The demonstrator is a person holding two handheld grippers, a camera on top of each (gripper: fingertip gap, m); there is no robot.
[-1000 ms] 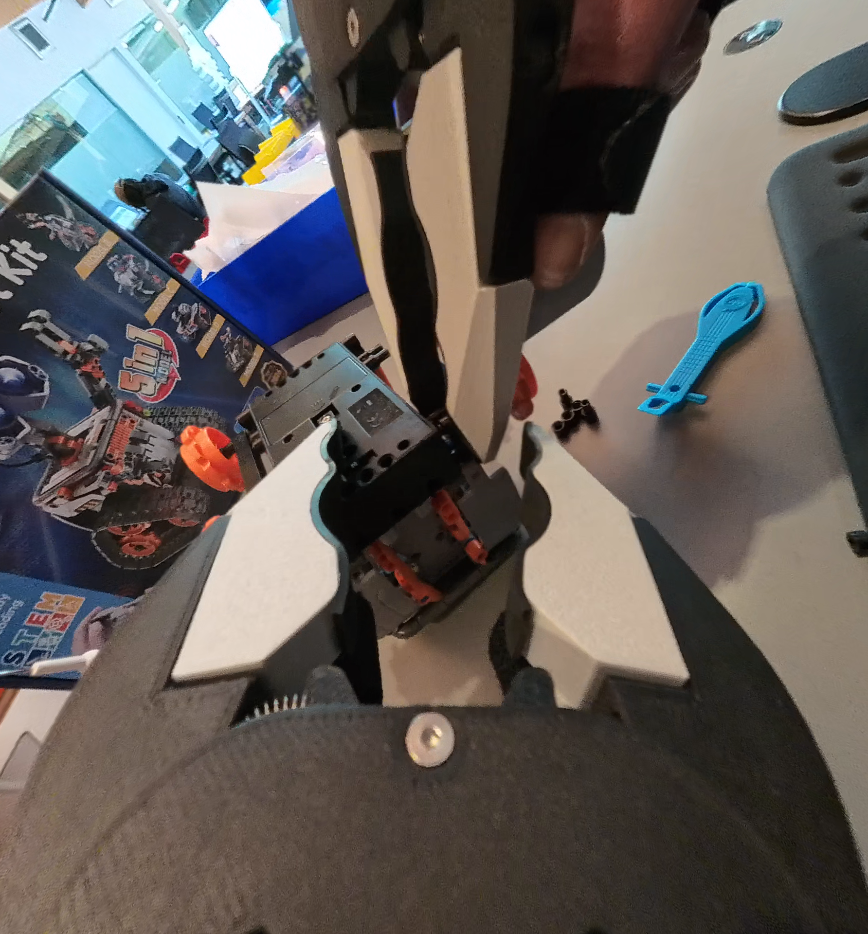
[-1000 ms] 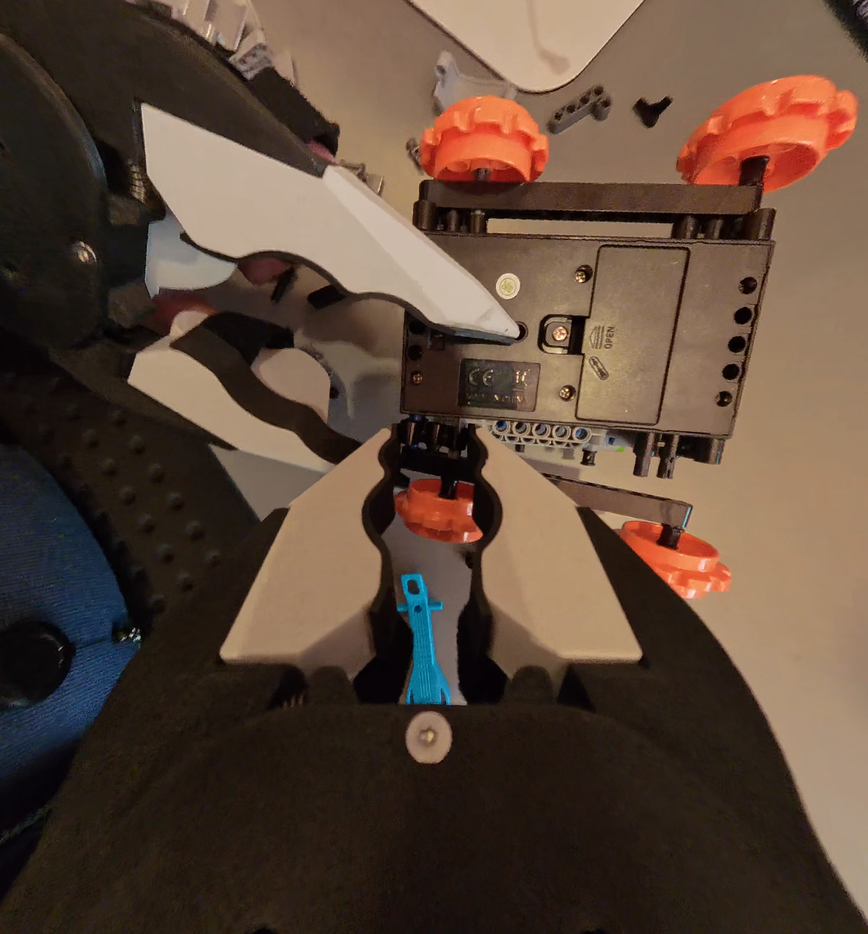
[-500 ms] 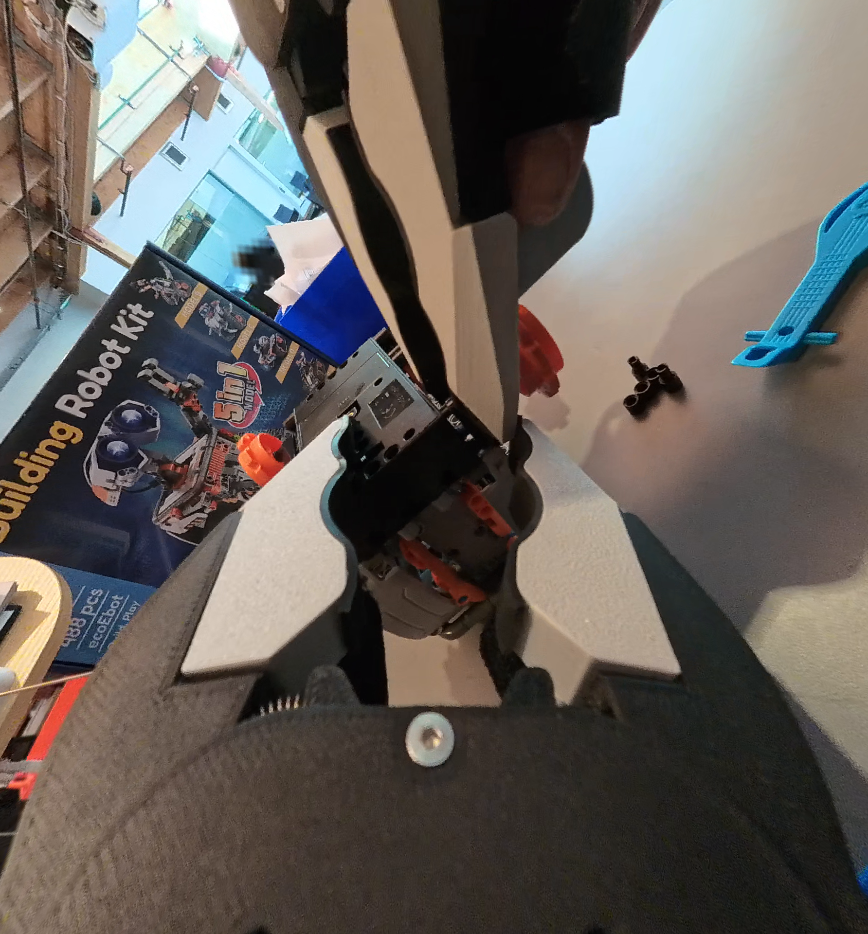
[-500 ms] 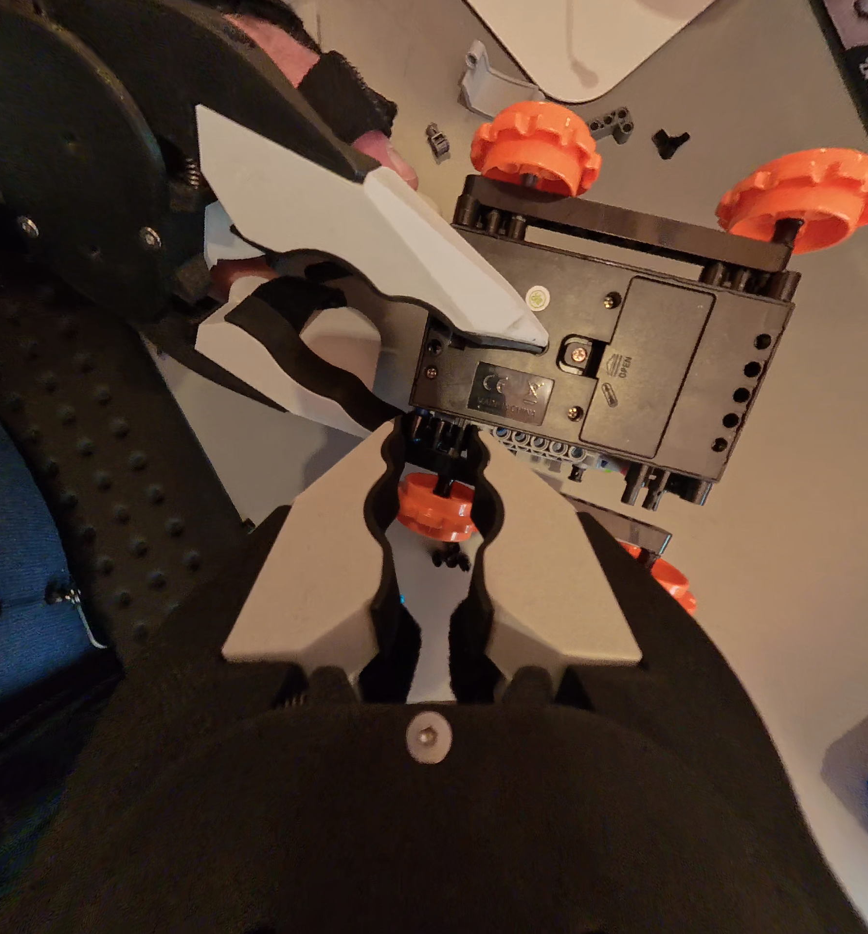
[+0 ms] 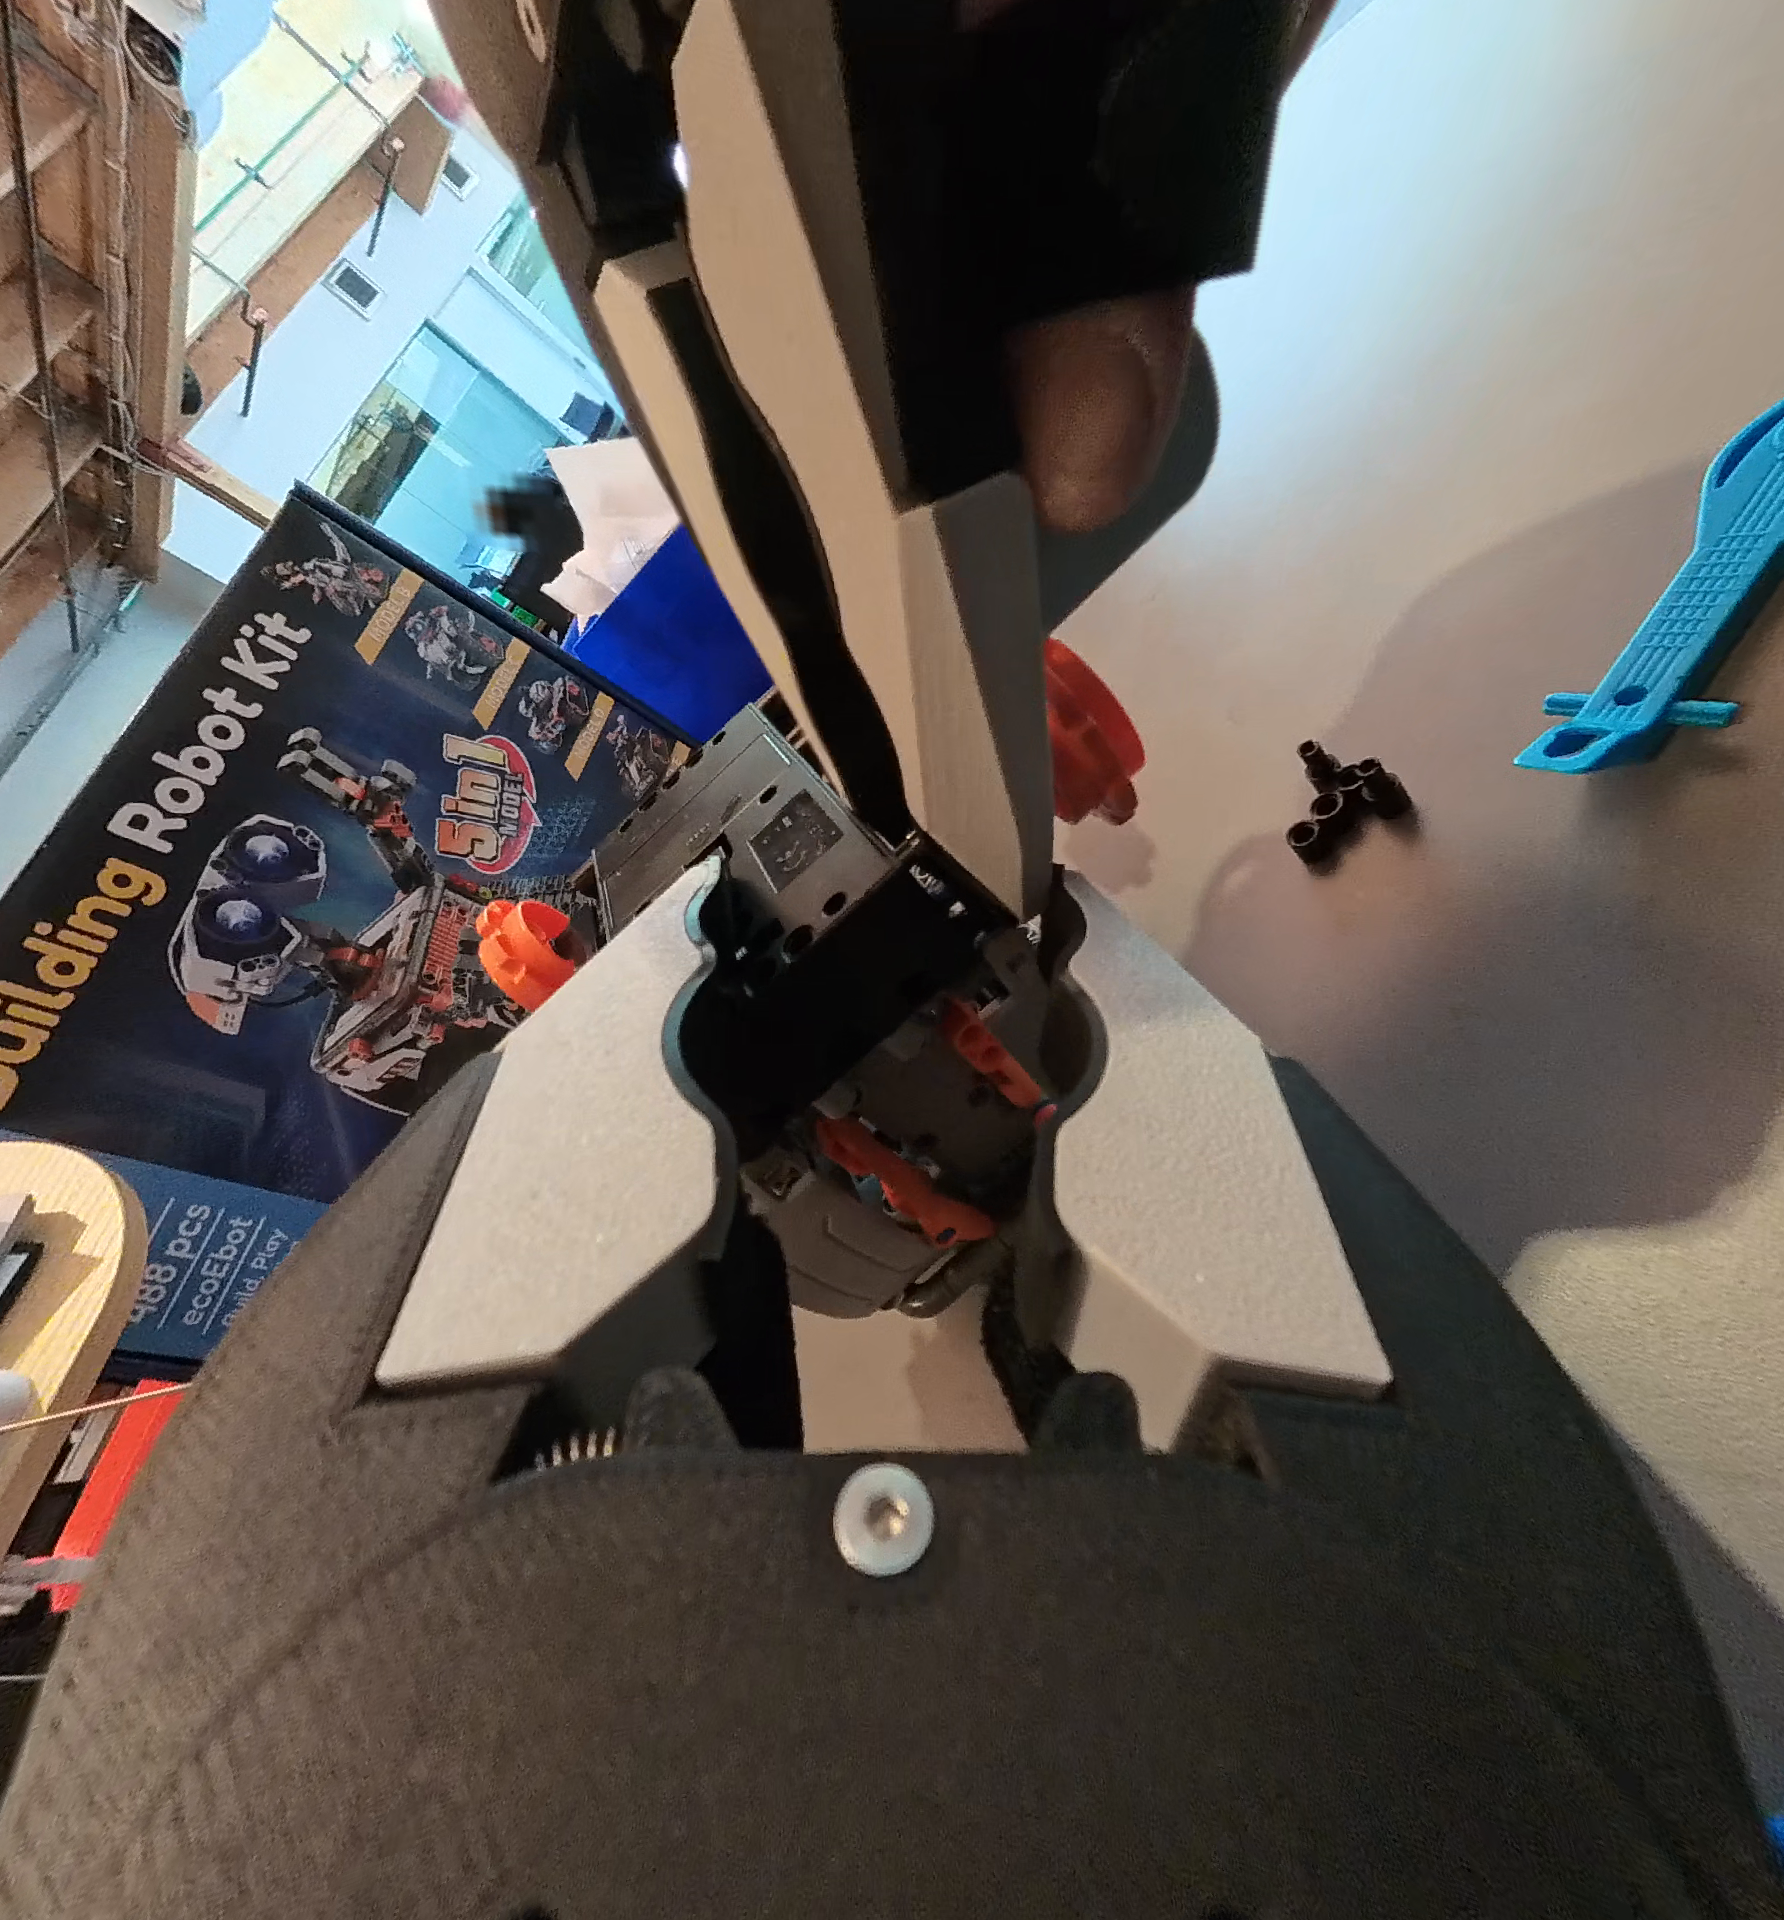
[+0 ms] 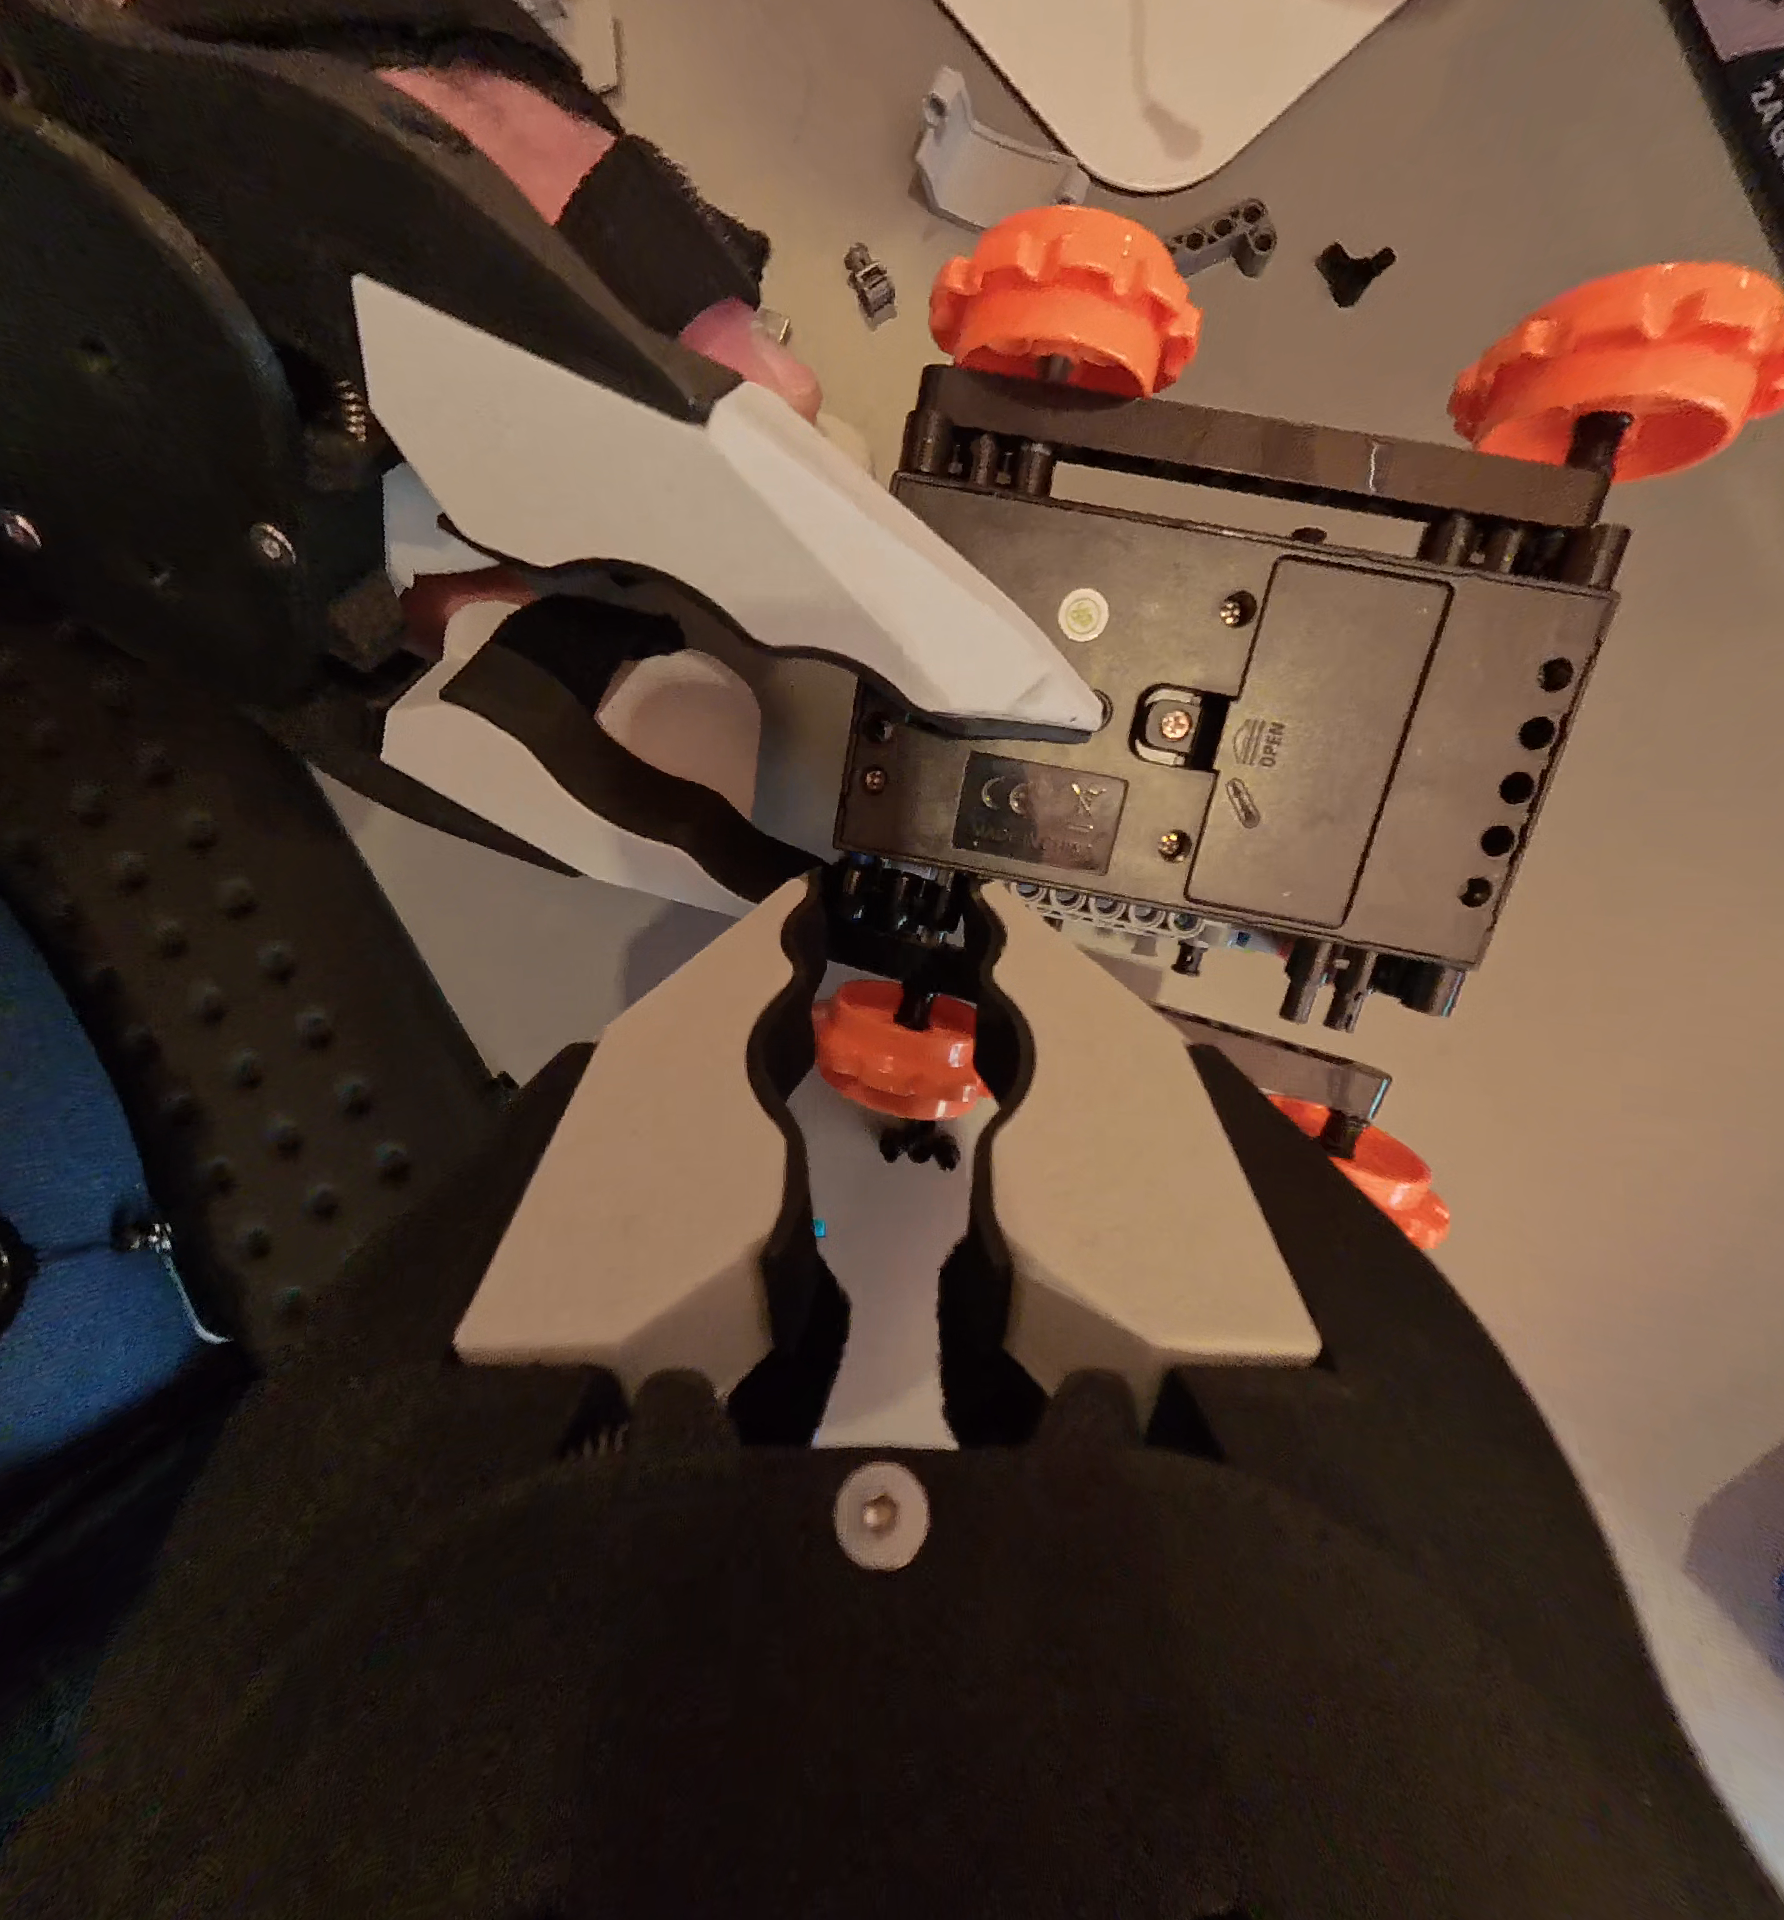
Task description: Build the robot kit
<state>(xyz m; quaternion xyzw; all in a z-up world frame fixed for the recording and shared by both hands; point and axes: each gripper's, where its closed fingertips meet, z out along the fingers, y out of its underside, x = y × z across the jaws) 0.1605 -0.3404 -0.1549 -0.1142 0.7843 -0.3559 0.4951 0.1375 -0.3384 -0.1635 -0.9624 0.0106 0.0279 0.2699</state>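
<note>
Your left gripper (image 5: 883, 977): clamped on one end of the black motor-block chassis (image 6: 1283, 727), held above the table (image 5: 1490, 312). Your right gripper (image 6: 893, 914): closed on the black pegs at its near edge, orange wheel (image 6: 893, 1055) between the fingers. Beyond: black connector (image 5: 1350, 802), blue tool (image 5: 1719, 582), kit box (image 5: 275, 831).

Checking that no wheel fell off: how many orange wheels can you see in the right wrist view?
4: two on the model's far side, one between the right gripper's fingers, one partly hidden behind its finger.
</note>
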